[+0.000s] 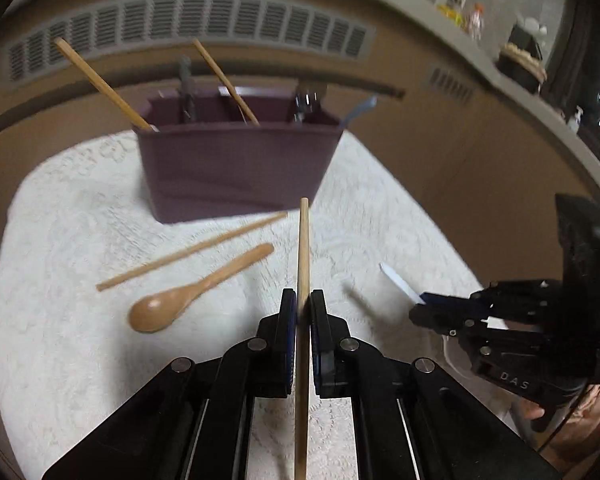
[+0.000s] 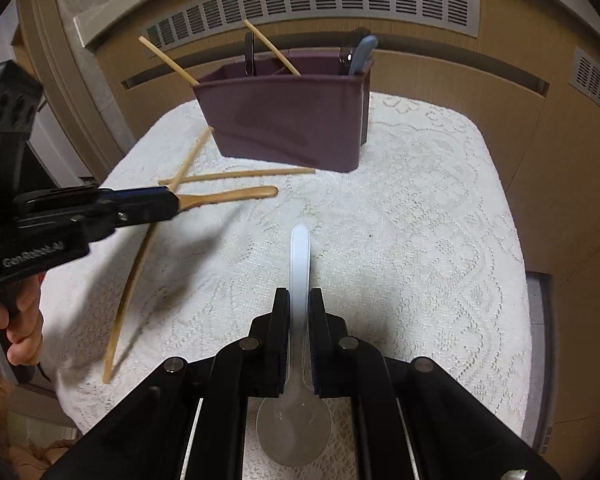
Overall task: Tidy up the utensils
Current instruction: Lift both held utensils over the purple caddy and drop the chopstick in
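Gripping a wooden chopstick point(image 1: 302, 280) between closed fingers, the left claw point(image 1: 303, 312) is holding it pointed toward twelve o'clock, its tip reaching the lower front edge of the purple caddy point(image 1: 236, 168). In the right wrist view the same chopstick point(image 2: 136, 264) is hanging above the lace-covered surface point(image 2: 420, 240) and casting a shadow on the cloth.

The right claw point(image 2: 299, 316) is clamping a pale translucent plastic spoon point(image 2: 299, 272) by its handle, with the bowl sitting back under the claw at six o'clock and the handle end pointing to twelve o'clock, toward the caddy.

Lying on the cloth in front of the caddy are a second loose chopstick point(image 1: 192, 250) and a wooden spoon point(image 1: 188, 294), side by side at about ten o'clock from the left claw; the spoon's bowl is facing up.

Standing in the caddy's compartments are two more chopsticks, one leaning out at the left end point(image 1: 100, 82) and one nearer the middle point(image 1: 224, 80), along with a dark utensil point(image 1: 186, 88) and, at the right end, a light blue handle point(image 2: 362, 54) beside what is probably a metal utensil, though blur is making that hard to tell.
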Demonstrator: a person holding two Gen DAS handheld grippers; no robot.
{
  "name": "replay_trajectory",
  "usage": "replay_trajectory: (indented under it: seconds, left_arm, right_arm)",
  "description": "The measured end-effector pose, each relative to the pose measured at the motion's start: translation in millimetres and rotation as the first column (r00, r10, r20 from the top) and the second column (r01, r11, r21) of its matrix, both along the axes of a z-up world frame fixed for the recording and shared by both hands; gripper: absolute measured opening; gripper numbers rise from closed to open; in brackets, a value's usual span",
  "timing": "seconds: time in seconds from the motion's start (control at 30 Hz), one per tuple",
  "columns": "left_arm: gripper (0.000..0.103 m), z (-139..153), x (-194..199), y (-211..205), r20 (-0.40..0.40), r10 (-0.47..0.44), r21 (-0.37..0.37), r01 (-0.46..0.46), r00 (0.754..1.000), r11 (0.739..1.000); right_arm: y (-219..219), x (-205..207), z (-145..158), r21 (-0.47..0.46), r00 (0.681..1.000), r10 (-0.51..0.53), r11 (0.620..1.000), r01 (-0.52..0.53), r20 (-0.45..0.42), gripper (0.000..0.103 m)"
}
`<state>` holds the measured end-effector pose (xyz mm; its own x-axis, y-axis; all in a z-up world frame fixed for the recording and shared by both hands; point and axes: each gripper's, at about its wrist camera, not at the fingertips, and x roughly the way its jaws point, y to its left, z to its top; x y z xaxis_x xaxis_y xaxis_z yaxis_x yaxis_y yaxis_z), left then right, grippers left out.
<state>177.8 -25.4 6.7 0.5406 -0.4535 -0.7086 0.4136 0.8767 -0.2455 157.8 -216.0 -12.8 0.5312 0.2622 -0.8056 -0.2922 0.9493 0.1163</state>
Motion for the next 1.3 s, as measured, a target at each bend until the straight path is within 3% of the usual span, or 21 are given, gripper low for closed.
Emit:
replay_trajectory:
  seconds: [0.13, 0.23, 0.33, 0.5, 0.63, 0.7, 0.8, 0.97, 1.13, 1.3]
  left_arm:
    - [0.007, 49.2, -16.4, 13.1, 0.140, 0.048, -0.053, -0.040, 0.989, 0.998]
    - [0.007, 101.4, -15.0, 20.4, 0.263, 0.057, -0.089, -0.035, 0.963, 0.995]
    - [0.007, 163.7, -6.2, 26.9, 0.388, 0.074, -0.132, -0.024, 0.919, 0.991]
    - [0.007, 250.4, 8.4, 21.6, 0.590, 0.118, -0.172, -0.018, 0.799, 0.985]
    - [0.007, 282.4, 27.5, 16.8, 0.644, 0.146, -0.195, -0.023, 0.751, 0.981]
    - [0.007, 285.0, 38.8, 17.5, 0.655, 0.159, -0.193, -0.039, 0.739, 0.980]
    - [0.007, 275.4, 59.9, 19.1, 0.645, 0.175, -0.204, -0.053, 0.743, 0.977]
    - [0.007, 233.1, 101.3, 17.2, 0.581, 0.185, -0.210, -0.073, 0.792, 0.975]
    - [0.007, 190.2, 140.4, 21.2, 0.510, 0.202, -0.230, -0.094, 0.836, 0.969]
    - [0.007, 148.5, 167.7, 22.2, 0.461, 0.229, -0.236, -0.130, 0.858, 0.963]
  right_arm:
    - [-1.5, -5.2, 32.0, 0.035, 0.998, 0.015, 0.999, -0.017, 0.062, 0.008]
    - [-2.0, -2.5, 77.8, 0.042, 0.986, 0.020, 0.999, -0.028, 0.166, 0.008]
    - [-4.0, 4.4, 137.9, 0.063, 0.953, 0.020, 0.997, -0.041, 0.302, 0.008]
    - [2.9, 24.6, 234.0, 0.062, 0.839, -0.005, 0.997, -0.034, 0.544, 0.008]
    - [9.3, 49.5, 265.5, 0.085, 0.788, -0.027, 0.996, -0.033, 0.615, 0.008]
    - [9.6, 66.2, 268.1, 0.134, 0.780, -0.043, 0.990, -0.052, 0.624, 0.008]
    - [8.2, 88.2, 258.5, 0.188, 0.791, -0.067, 0.980, -0.061, 0.608, 0.008]
    - [15.5, 127.2, 220.9, 0.218, 0.838, -0.084, 0.975, -0.043, 0.539, 0.008]
    - [29.9, 160.3, 173.1, 0.159, 0.868, -0.092, 0.987, 0.015, 0.487, 0.008]
    - [47.3, 189.6, 128.6, 0.069, 0.893, -0.096, 0.995, 0.073, 0.440, 0.008]
